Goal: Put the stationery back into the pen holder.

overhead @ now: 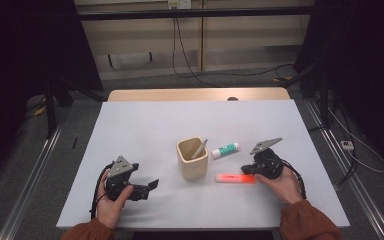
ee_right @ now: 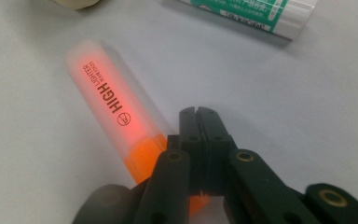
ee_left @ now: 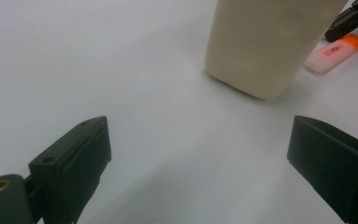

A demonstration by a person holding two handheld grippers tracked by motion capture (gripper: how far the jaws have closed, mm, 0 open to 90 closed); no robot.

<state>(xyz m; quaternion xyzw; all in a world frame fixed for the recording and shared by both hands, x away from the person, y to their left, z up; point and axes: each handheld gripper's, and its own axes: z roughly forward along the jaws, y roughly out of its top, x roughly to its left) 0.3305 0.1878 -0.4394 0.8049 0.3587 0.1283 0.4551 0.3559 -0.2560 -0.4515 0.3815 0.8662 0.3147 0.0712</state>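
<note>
One pen already stands in the square cream-coloured pen cup (overhead: 192, 159) on the wide white surface (overhead: 145, 130), while the orange translucent plastic highlighter (ee_right: 114, 123) lies just right of it, unlifted, the right tool (ee_right: 196, 116) shut empty beside it and the left tool (ee_left: 196, 154) wide open, idle.

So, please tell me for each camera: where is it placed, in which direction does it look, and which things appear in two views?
High view: above the table's near edge, looking forward and down; both hands and sleeves show.
Left gripper view: on the left gripper, looking along its open jaws at the beige cup.
Right gripper view: on the right gripper, jaws shut beside the orange highlighter.
Shared: both gripper views show the highlighter; the glue stick is also in the high view.
</note>
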